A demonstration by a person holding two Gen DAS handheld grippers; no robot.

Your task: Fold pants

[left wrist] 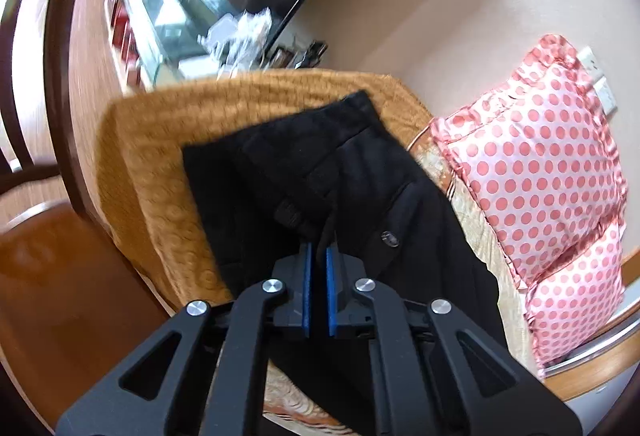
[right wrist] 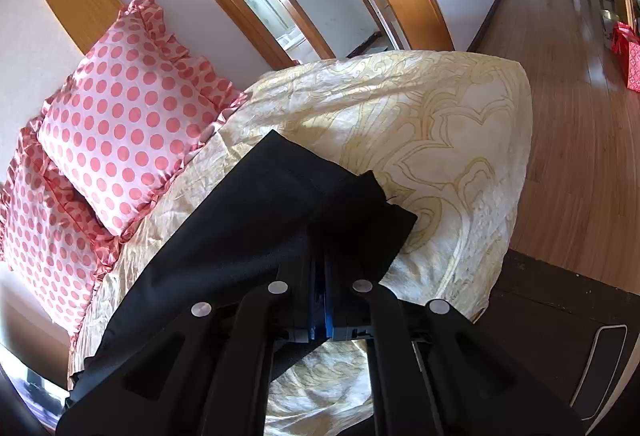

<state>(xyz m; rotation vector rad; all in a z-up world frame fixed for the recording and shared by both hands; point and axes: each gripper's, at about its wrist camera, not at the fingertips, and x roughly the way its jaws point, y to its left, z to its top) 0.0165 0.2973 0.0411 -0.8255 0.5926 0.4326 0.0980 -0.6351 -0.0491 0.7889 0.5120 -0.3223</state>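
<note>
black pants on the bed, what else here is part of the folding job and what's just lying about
Part of the job:
- black pants
- left tool, shut on the pants
- right tool, shut on the pants
- cream bedspread, the surface under the pants

Just lying about:
- polka-dot pillows
- orange blanket
- red bag on the floor

two polka-dot pillows (right wrist: 128, 116) against wall, cream bedspread (right wrist: 440, 140), orange blanket (left wrist: 160, 164), wood floor (right wrist: 568, 124).

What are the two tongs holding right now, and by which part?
Both hold the black pants. The left tongs pinch a fold of cloth near the buttoned pocket; the right tongs are shut on cloth near a leg end.
</note>
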